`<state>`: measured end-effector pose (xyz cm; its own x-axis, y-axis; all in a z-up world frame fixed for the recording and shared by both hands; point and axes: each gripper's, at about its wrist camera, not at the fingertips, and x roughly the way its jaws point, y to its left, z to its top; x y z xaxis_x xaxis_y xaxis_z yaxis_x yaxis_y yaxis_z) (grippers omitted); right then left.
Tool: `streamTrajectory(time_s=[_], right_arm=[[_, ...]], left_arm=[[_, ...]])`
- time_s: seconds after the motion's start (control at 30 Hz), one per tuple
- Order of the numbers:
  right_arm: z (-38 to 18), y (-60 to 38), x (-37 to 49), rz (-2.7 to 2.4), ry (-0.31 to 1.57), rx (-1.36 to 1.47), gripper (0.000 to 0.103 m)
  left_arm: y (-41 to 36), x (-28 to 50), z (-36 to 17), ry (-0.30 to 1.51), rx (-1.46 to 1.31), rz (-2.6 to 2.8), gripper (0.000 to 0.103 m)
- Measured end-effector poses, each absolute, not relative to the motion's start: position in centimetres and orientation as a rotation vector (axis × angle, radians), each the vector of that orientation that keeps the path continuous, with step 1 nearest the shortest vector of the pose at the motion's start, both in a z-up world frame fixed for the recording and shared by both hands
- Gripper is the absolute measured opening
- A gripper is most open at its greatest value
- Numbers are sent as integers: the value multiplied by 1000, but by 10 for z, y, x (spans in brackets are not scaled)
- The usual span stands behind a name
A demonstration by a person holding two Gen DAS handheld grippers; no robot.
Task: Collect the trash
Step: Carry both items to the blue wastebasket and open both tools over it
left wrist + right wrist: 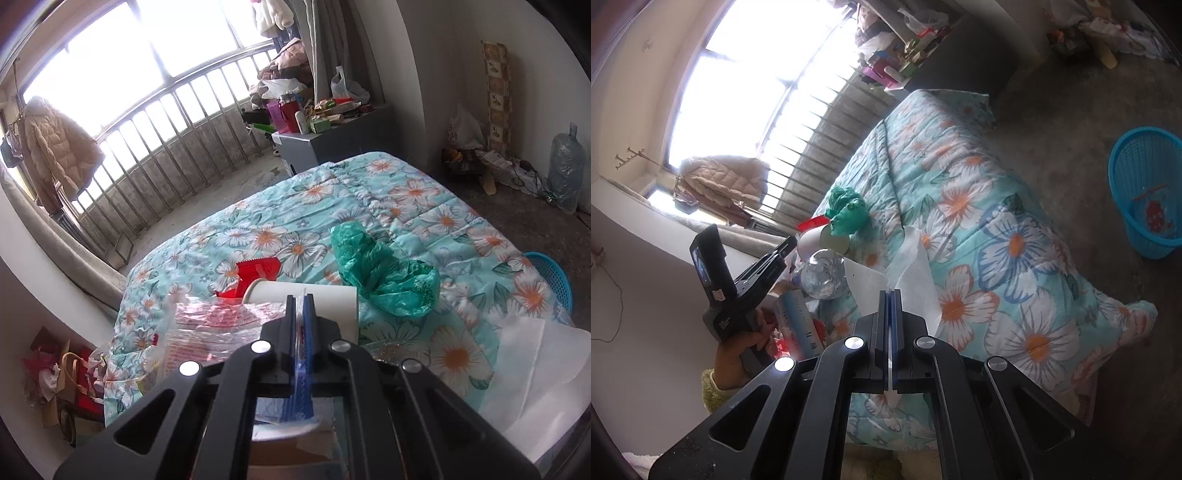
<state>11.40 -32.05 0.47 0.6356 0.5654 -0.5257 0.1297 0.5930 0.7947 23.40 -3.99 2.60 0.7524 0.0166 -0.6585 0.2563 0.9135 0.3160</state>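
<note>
1. Left wrist view: left gripper [300, 295] is pinching shut on the clear plastic wrapper [218, 328] lying on the floral quilt [424, 206]. The paper cup [306, 295], red wrapper [258, 269] and green bag [384, 273] are lying just beyond. It should be lifting slowly, since thin film slips.
2. Right wrist view: right gripper [890, 295] is clamping the white tissue [916, 273]; the blue basket [1145, 192] is waiting on the floor, well apart, so carrying the tissue over its rim before letting go looks safest.

A quilted floral cotton bedspread [424, 206] lies matt under a crinkly green plastic bag [384, 273], a smooth white paper cup [325, 299], a glossy clear wrapper [218, 332] and a soft white tissue [916, 273].
</note>
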Motion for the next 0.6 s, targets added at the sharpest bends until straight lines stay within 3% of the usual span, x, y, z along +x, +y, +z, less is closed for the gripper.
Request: streamTrajectory(time_s=[0.6], right_arm=[[35, -320, 105, 338, 782, 933, 0]], left_arm=[[16, 153, 164, 417, 57, -348, 0]])
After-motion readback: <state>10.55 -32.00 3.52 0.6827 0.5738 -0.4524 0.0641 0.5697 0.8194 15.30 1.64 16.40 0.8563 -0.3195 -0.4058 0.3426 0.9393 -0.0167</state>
